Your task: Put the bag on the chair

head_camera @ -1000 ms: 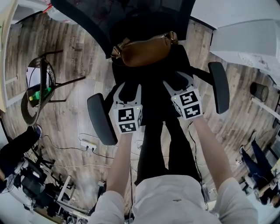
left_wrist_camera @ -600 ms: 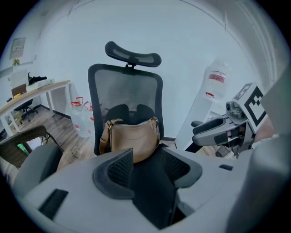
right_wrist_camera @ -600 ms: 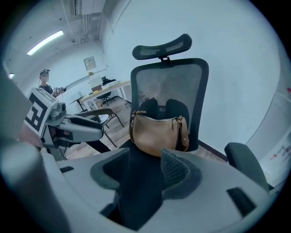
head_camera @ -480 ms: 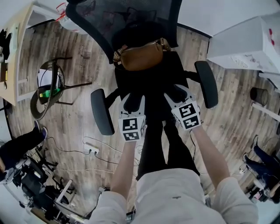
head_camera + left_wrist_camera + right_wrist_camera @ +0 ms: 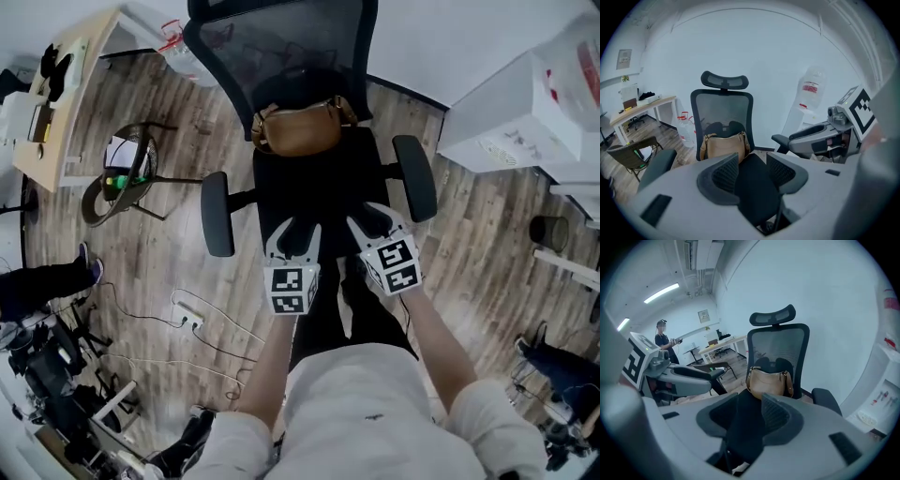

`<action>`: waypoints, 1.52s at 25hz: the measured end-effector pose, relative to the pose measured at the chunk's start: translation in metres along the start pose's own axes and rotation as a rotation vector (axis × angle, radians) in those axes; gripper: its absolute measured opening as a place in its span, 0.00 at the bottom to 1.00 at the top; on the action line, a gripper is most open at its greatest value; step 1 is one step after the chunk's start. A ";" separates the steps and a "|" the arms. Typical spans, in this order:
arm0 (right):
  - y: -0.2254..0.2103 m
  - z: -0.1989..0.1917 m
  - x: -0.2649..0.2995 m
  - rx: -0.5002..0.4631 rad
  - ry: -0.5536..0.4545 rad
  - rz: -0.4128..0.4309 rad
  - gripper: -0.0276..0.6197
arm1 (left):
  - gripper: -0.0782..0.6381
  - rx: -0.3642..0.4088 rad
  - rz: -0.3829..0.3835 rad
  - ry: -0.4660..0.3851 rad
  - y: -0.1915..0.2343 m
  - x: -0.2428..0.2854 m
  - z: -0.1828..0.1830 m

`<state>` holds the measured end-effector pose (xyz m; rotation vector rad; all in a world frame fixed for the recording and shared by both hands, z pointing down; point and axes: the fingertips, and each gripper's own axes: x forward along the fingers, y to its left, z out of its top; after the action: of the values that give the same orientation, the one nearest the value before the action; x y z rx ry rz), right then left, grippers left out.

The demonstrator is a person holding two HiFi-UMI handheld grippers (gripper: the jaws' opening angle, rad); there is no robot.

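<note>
A brown leather bag (image 5: 298, 129) rests on the seat of the black mesh office chair (image 5: 319, 183), leaning on the backrest. It also shows upright in the left gripper view as the bag (image 5: 723, 146) and in the right gripper view as the bag (image 5: 768, 383). My left gripper (image 5: 293, 236) hovers in front of the seat's near edge, open and empty. My right gripper (image 5: 368, 222) hangs beside it, well short of the bag. Its jaws have just been closing, with nothing between them, and a gap still shows.
Armrests (image 5: 217, 214) flank the seat. A dark folding chair (image 5: 122, 173) and a wooden desk (image 5: 66, 94) stand to the left, white boxes (image 5: 506, 122) to the right. A power strip with cables (image 5: 192, 319) lies on the floor. A person (image 5: 663, 341) stands far off.
Both grippers have drawn back from the chair and risen, so the chair and bag look smaller and farther. The right jaws stand narrower than before. The bag has not moved.
</note>
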<state>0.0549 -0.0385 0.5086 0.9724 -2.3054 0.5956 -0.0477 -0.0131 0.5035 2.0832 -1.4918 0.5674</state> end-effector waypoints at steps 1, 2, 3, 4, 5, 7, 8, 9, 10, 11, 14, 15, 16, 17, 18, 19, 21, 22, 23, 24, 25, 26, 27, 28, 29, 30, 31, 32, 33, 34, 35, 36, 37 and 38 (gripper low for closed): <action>0.004 0.000 -0.009 0.001 -0.012 0.007 0.29 | 0.37 0.002 0.000 -0.008 -0.008 -0.007 0.002; 0.009 0.001 -0.019 -0.002 -0.021 0.014 0.28 | 0.36 0.003 0.002 -0.017 -0.015 -0.014 0.004; 0.013 0.001 -0.028 -0.006 -0.030 0.022 0.27 | 0.35 0.003 0.003 -0.028 -0.022 -0.021 0.007; 0.017 0.002 -0.037 -0.011 -0.038 0.030 0.26 | 0.35 0.001 0.004 -0.041 -0.028 -0.028 0.010; 0.021 0.003 -0.045 -0.016 -0.047 0.035 0.25 | 0.34 -0.001 0.005 -0.053 -0.033 -0.034 0.013; 0.026 0.004 -0.060 -0.021 -0.064 0.040 0.23 | 0.32 -0.005 0.009 -0.066 -0.041 -0.046 0.016; 0.028 0.004 -0.067 -0.024 -0.069 0.042 0.22 | 0.32 -0.006 0.011 -0.069 -0.045 -0.052 0.016; 0.031 0.003 -0.073 -0.028 -0.074 0.046 0.21 | 0.31 -0.007 0.012 -0.072 -0.049 -0.058 0.016; 0.033 0.003 -0.079 -0.036 -0.079 0.050 0.20 | 0.30 -0.006 0.013 -0.075 -0.053 -0.064 0.016; 0.035 0.004 -0.085 -0.042 -0.086 0.054 0.19 | 0.29 -0.005 0.013 -0.079 -0.058 -0.070 0.016; 0.038 0.004 -0.103 -0.052 -0.107 0.064 0.16 | 0.27 0.007 0.005 -0.098 -0.071 -0.088 0.018; 0.039 0.005 -0.108 -0.056 -0.114 0.066 0.15 | 0.26 0.015 0.003 -0.105 -0.073 -0.094 0.020; 0.041 0.006 -0.113 -0.061 -0.122 0.068 0.15 | 0.25 0.026 0.003 -0.112 -0.075 -0.100 0.021; 0.044 0.008 -0.117 -0.067 -0.131 0.072 0.14 | 0.24 0.037 0.005 -0.120 -0.076 -0.106 0.023; 0.046 0.009 -0.122 -0.072 -0.140 0.076 0.13 | 0.23 0.044 0.009 -0.127 -0.076 -0.112 0.025; 0.049 0.011 -0.127 -0.077 -0.148 0.081 0.12 | 0.23 0.045 0.013 -0.136 -0.077 -0.118 0.027; 0.054 0.015 -0.135 -0.086 -0.165 0.089 0.11 | 0.22 0.038 0.021 -0.153 -0.078 -0.128 0.031; 0.056 0.017 -0.139 -0.090 -0.172 0.093 0.10 | 0.22 0.035 0.023 -0.160 -0.079 -0.132 0.033; 0.058 0.018 -0.143 -0.094 -0.181 0.097 0.10 | 0.22 0.034 0.025 -0.166 -0.081 -0.136 0.034; 0.061 0.021 -0.147 -0.098 -0.190 0.100 0.10 | 0.21 0.036 0.026 -0.171 -0.083 -0.139 0.036; 0.063 0.023 -0.152 -0.103 -0.201 0.103 0.09 | 0.20 0.038 0.025 -0.177 -0.085 -0.142 0.037; 0.065 0.027 -0.157 -0.109 -0.215 0.106 0.08 | 0.20 0.039 0.024 -0.183 -0.087 -0.145 0.039; 0.067 0.030 -0.161 -0.116 -0.229 0.108 0.08 | 0.20 0.041 0.024 -0.190 -0.089 -0.147 0.041; 0.069 0.034 -0.165 -0.121 -0.242 0.110 0.08 | 0.19 0.044 0.025 -0.198 -0.090 -0.149 0.044; 0.071 0.037 -0.169 -0.125 -0.255 0.112 0.07 | 0.19 0.045 0.026 -0.205 -0.090 -0.151 0.046; 0.074 0.041 -0.171 -0.127 -0.266 0.114 0.07 | 0.18 0.044 0.027 -0.211 -0.090 -0.154 0.048; 0.076 0.043 -0.173 -0.128 -0.275 0.115 0.07 | 0.18 0.042 0.026 -0.217 -0.090 -0.156 0.050; 0.077 0.046 -0.176 -0.130 -0.282 0.116 0.06 | 0.17 0.039 0.023 -0.222 -0.091 -0.158 0.051; 0.078 0.048 -0.178 -0.131 -0.288 0.115 0.06 | 0.17 0.036 0.019 -0.226 -0.092 -0.160 0.052; 0.079 0.051 -0.181 -0.133 -0.294 0.113 0.06 | 0.16 0.034 0.015 -0.230 -0.093 -0.162 0.053; 0.080 0.053 -0.183 -0.135 -0.300 0.111 0.05 | 0.16 0.034 0.011 -0.234 -0.093 -0.164 0.054; 0.081 0.057 -0.184 -0.138 -0.307 0.110 0.05 | 0.15 0.034 0.009 -0.239 -0.092 -0.165 0.056; 0.082 0.060 -0.184 -0.140 -0.313 0.109 0.05 | 0.15 0.035 0.008 -0.244 -0.091 -0.167 0.057; 0.084 0.062 -0.184 -0.140 -0.317 0.108 0.05 | 0.15 0.035 0.007 -0.246 -0.089 -0.169 0.058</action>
<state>0.0791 0.0709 0.3291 0.9347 -2.6530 0.3347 -0.0127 0.0985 0.3421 2.2409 -1.6342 0.3509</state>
